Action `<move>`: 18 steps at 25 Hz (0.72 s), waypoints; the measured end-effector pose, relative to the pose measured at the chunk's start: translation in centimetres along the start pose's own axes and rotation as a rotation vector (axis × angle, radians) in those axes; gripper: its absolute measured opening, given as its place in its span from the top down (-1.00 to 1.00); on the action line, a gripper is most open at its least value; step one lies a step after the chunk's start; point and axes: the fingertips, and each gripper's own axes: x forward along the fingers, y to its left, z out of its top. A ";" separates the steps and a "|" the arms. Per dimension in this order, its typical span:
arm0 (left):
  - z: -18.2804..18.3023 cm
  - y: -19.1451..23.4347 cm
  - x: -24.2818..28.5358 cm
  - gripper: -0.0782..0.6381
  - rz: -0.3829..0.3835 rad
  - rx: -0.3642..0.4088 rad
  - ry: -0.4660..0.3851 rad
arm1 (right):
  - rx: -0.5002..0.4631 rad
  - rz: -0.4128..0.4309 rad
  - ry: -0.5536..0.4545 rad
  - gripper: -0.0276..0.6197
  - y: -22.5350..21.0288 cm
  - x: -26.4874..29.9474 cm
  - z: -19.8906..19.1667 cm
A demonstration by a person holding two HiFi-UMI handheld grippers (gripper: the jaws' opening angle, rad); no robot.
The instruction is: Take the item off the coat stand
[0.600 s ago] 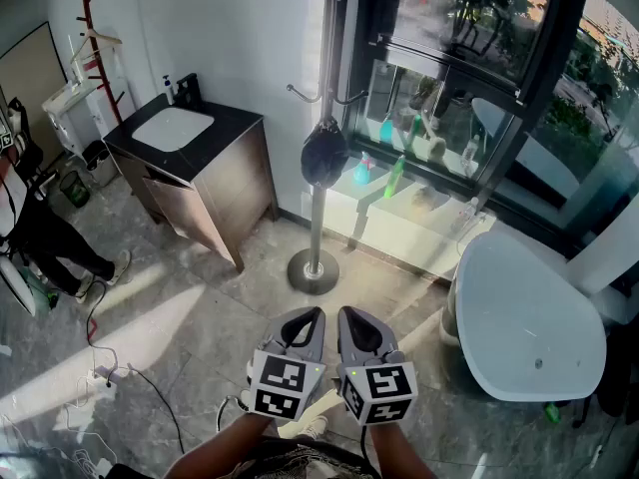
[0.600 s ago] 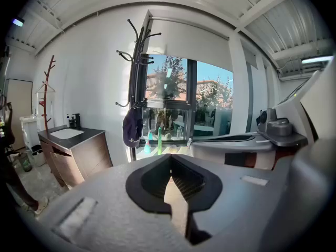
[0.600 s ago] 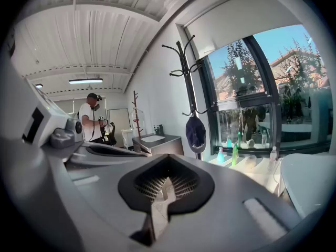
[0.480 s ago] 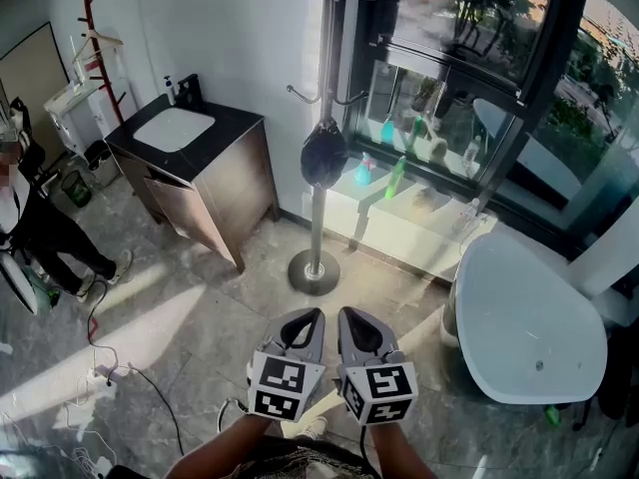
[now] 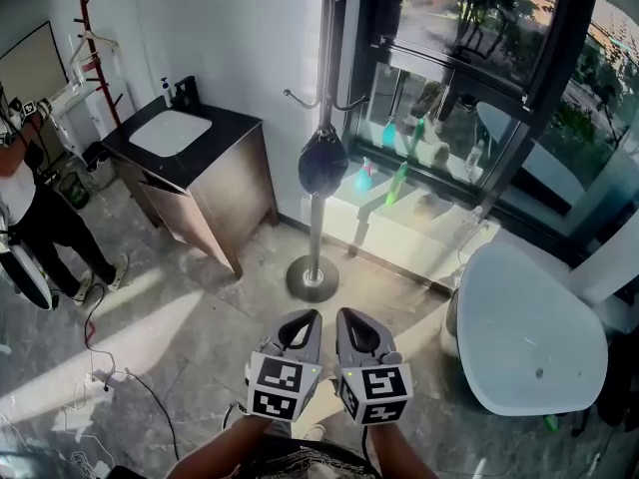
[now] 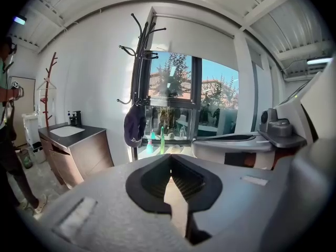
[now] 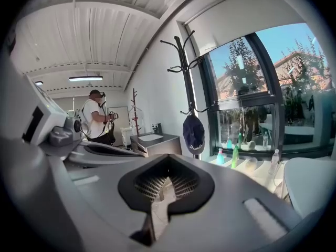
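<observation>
Barely anything has moved in the last half second. The bystander [image 5: 28, 203] at far left has lifted both arms toward a white rack and the head camera has nudged slightly, while the two grippers sit low in the same spot, side by side.

The target is a dark navy fabric cap [image 5: 322, 162]. It hangs about halfway up the tall chrome coat stand [image 5: 321, 88], well apart from both tools. The stand rises between the dark wooden vanity cabinet [image 5: 205, 183] and the white oval bathtub [image 5: 529, 327].

The approach looks hardly begun. To do it well, the person should step in closer and spread one set of jaws before arriving. Then pinch the cap's crown or brim and lift it up off its hook, since a sideways tug could rock the stand.

The left gripper [image 5: 302, 325] has its jaws pressed together on nothing. The right gripper [image 5: 356, 327] is likewise fully closed and empty.
</observation>
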 end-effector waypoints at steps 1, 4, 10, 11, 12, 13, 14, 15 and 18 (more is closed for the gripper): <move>0.2 0.4 0.5 0.77 0.000 -0.001 -0.002 | -0.004 -0.002 0.002 0.90 -0.2 0.6 0.1; 0.9 1.8 2.0 0.77 0.000 -0.001 -0.011 | -0.017 -0.016 0.000 0.90 -0.8 2.5 1.0; 2.6 5.2 5.4 0.77 -0.008 0.000 -0.019 | -0.044 -0.030 0.000 0.90 -1.7 6.9 2.3; 2.9 5.9 5.9 0.77 -0.010 0.001 -0.020 | -0.046 -0.033 0.000 0.90 -1.8 7.8 2.5; 3.3 6.5 6.5 0.77 -0.014 0.003 -0.022 | -0.049 -0.039 -0.001 0.90 -2.0 8.6 2.7; 3.7 7.1 7.0 0.77 -0.018 0.005 -0.024 | -0.051 -0.045 -0.001 0.90 -2.2 9.4 3.1; 4.1 7.6 7.5 0.77 -0.023 0.007 -0.026 | -0.053 -0.051 0.001 0.90 -2.4 10.1 3.4; 4.5 8.2 8.0 0.77 -0.026 0.010 -0.026 | -0.055 -0.057 0.002 0.90 -2.6 10.8 3.7; 5.6 9.9 9.3 0.77 -0.037 0.016 -0.025 | -0.070 -0.077 0.005 0.90 -3.2 13.0 4.9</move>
